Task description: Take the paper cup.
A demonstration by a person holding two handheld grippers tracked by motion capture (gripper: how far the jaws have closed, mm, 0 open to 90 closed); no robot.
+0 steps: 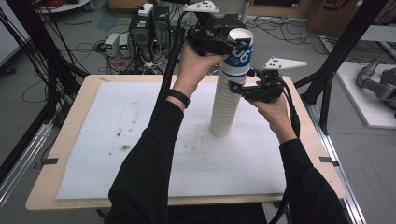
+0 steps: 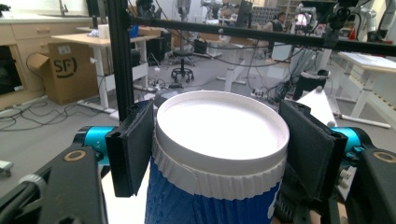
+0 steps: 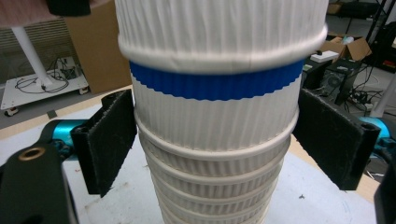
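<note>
A stack of cups [image 1: 225,102] is stood upright on a mat [image 1: 116,140] spread over the counter [image 1: 70,116], right of the mat's middle. The top cup [image 1: 239,51] is flanked at its rim by the left hand-held gripper [image 1: 233,42]. Lower down, to the stack's right, the right hand-held gripper [image 1: 240,86] is placed with a jaw on either side of the stack.

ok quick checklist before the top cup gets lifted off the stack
1. Left claw brackets the top cup at its rim: ok.
2. Left pads clamped on the cup: cannot tell; the left one touches, the right looks just off.
3. Right claw straddles the stack below the blue band: ok.
4. Right pads gripping: not ok, gaps on both sides.
5. Stack stands upright on the white mat: ok.
</note>
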